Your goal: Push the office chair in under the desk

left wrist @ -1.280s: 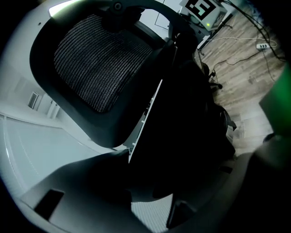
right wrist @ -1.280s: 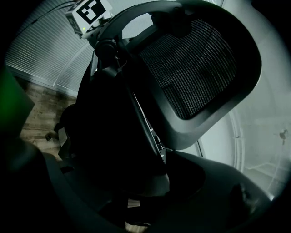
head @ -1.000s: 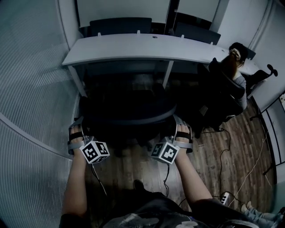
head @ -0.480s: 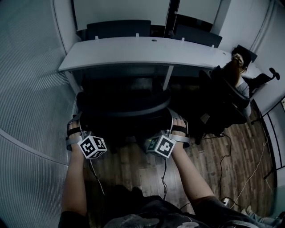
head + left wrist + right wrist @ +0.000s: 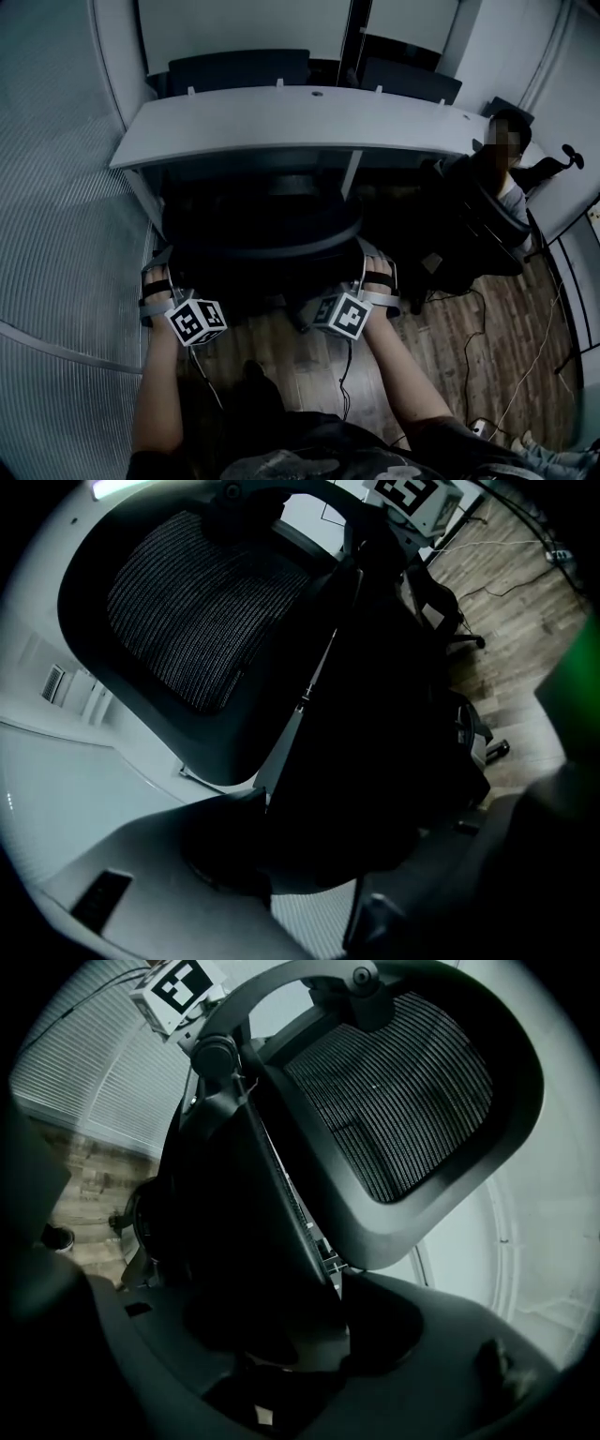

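The black office chair (image 5: 262,234) stands at the grey desk (image 5: 281,127), its seat in the shadow under the desktop. My left gripper (image 5: 157,272) clasps the left edge of the chair back, and my right gripper (image 5: 377,272) clasps the right edge. In the left gripper view the dark chair back (image 5: 375,714) fills the space between the jaws of the left gripper (image 5: 309,855), with the mesh headrest (image 5: 187,611) above. The right gripper view shows the same: the right gripper (image 5: 291,1335) closed on the back's edge (image 5: 262,1222), below the mesh headrest (image 5: 394,1101).
A person (image 5: 502,173) sits in another dark chair at the right end of the desk. Cables (image 5: 469,328) and a power strip (image 5: 483,429) lie on the wooden floor. A ribbed curved wall (image 5: 56,234) runs close on the left. Two dark chairs (image 5: 239,67) stand beyond the desk.
The chair has rolled forward toward the desk with both grippers on its back. I have stepped after it, so the desk now looks nearer.
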